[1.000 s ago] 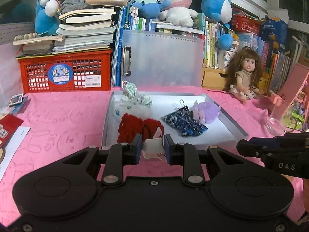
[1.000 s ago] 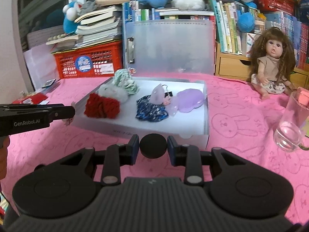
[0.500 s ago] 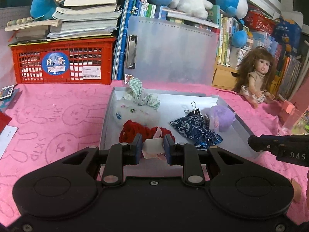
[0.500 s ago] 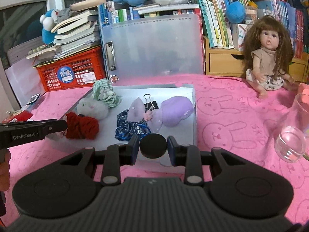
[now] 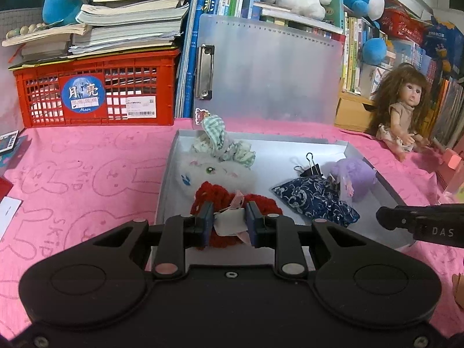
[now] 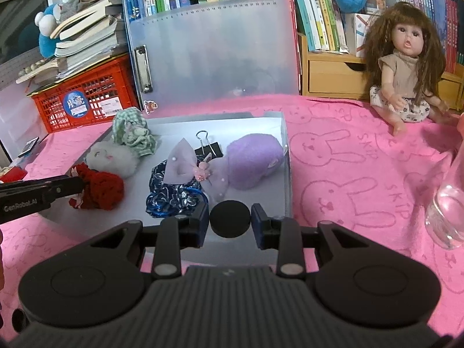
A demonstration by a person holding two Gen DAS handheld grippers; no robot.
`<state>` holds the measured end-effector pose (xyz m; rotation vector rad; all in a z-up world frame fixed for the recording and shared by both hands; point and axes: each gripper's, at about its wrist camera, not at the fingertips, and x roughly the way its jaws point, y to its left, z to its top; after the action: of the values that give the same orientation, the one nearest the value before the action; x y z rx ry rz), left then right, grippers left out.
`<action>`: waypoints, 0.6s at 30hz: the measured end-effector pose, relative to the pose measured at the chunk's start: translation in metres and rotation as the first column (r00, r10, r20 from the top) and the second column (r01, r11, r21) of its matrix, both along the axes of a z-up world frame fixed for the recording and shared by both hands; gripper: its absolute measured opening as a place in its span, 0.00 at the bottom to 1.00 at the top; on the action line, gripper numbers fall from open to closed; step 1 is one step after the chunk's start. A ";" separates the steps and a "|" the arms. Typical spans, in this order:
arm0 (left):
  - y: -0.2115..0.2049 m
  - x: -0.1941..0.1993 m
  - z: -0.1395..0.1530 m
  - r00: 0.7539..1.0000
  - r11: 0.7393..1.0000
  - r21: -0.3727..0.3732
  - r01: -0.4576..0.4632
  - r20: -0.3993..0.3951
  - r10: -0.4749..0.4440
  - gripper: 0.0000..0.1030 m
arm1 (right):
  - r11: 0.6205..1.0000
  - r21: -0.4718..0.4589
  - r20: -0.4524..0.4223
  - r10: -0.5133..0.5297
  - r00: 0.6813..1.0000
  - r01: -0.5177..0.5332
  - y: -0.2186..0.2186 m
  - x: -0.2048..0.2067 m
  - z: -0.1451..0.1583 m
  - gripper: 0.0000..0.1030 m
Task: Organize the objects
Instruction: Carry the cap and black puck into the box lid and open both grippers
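A shallow grey tray [image 5: 319,148] [image 6: 285,174] lies on the pink cloth. It holds a red knitted piece [image 5: 261,203] [image 6: 103,187], a white plush [image 5: 214,171], a green checked cloth [image 5: 216,136], a blue patterned pouch [image 5: 316,200], a binder clip [image 5: 311,166] and a purple plush [image 6: 253,161]. My left gripper [image 5: 229,221] is shut on a small white-and-pink cloth piece [image 5: 230,221] over the tray's near left, above the red piece. My right gripper [image 6: 230,221] is shut on a black round disc [image 6: 230,219] at the tray's near edge.
A clear clipboard [image 5: 269,69] stands behind the tray, a red crate [image 5: 95,92] with stacked books at back left. A doll [image 6: 406,69] sits at the right by a wooden drawer. A clear glass [image 6: 448,203] stands at the far right.
Both grippers have moved forward toward the tray, each still holding its object. The left one now hangs over the red piece.
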<state>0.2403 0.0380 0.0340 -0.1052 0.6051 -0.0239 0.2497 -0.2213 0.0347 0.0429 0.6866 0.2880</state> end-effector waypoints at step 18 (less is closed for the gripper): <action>-0.002 0.035 0.011 1.000 0.998 -0.058 0.024 0.017 -0.023 0.19 | 1.000 0.004 -0.032 -0.004 0.999 0.005 0.002 0.017 -0.006 0.36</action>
<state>0.2750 0.0361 0.0451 -0.1539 0.5896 -0.0647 0.2667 -0.2191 0.0283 0.0526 0.7174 0.2848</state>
